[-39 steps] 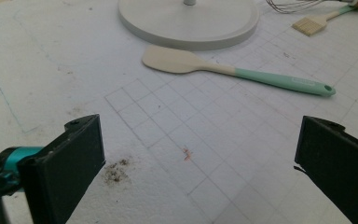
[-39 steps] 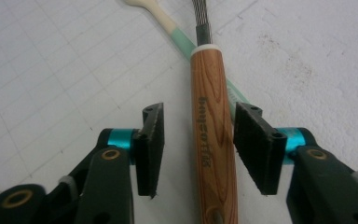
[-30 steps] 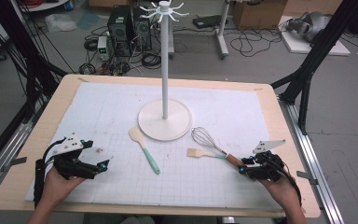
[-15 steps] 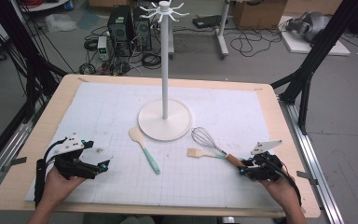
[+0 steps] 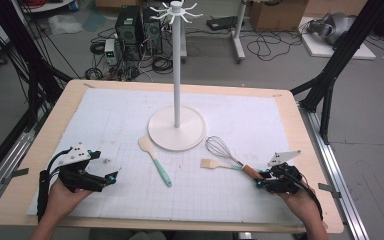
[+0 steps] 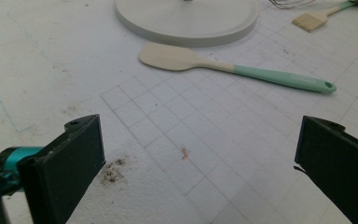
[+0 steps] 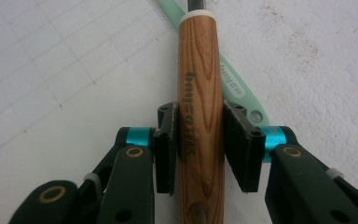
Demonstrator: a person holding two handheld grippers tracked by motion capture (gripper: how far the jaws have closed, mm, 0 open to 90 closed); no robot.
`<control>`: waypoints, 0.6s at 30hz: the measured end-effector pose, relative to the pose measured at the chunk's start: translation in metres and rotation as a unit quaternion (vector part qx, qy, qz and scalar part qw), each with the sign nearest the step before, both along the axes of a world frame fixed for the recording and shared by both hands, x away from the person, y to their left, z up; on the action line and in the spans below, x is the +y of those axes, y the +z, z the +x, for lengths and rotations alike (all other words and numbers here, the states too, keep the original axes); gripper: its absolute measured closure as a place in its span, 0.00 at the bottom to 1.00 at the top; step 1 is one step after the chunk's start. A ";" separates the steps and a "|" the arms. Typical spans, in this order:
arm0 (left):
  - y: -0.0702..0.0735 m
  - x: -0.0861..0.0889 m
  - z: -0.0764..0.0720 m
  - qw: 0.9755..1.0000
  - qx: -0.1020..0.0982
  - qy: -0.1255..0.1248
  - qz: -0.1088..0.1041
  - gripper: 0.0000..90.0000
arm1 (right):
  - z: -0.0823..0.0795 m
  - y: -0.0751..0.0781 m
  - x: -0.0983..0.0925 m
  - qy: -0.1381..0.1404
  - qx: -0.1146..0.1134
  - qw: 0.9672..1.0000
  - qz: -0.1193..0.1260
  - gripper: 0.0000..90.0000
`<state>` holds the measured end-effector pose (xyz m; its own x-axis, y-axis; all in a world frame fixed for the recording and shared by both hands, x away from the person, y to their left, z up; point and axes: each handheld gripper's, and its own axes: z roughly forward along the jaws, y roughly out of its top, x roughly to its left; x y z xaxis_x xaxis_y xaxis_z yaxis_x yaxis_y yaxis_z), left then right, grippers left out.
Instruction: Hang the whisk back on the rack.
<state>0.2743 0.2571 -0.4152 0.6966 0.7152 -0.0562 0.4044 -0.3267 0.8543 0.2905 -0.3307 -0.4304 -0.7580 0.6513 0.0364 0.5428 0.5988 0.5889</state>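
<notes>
Right tool (image 7: 199,144) clamped on whisk (image 5: 225,153) wooden handle, near right on tabletop (image 5: 130,87); jaws just been closing. Left tool (image 6: 198,158) apart, empty, near left.

Grey floor (image 5: 280,65) behind wooden table (image 5: 55,117); computer towers (image 5: 139,30), tangled cables (image 5: 265,47), cardboard box (image 5: 277,14), black frame struts (image 5: 337,55).

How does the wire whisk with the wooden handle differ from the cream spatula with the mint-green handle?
The wire whisk with the wooden handle has a rounded cage of thin wires; the cream spatula with the mint-green handle has a flat, solid blade. The whisk's handle sits between the right gripper pads, which press on it; the spatula lies free, untouched. Both lie flat on the white gridded mat near the white stand's round base.
</notes>
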 end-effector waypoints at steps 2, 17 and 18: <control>0.000 0.000 0.000 1.000 0.000 0.000 0.001 0.02 | 0.000 0.000 0.000 0.001 0.000 1.000 -0.002 0.74; 0.000 -0.002 0.000 1.000 0.000 -0.001 0.003 0.02 | 0.001 0.001 -0.001 0.010 0.001 1.000 0.001 0.78; 0.000 -0.002 0.000 1.000 0.000 -0.001 0.002 0.02 | 0.001 0.001 -0.001 0.011 0.001 1.000 0.001 0.78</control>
<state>0.2741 0.2552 -0.4153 0.6985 0.7136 -0.0530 0.4039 -0.3320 0.8524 0.2911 -0.3320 -0.4294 -0.7719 0.6346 0.0390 0.5306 0.6091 0.5895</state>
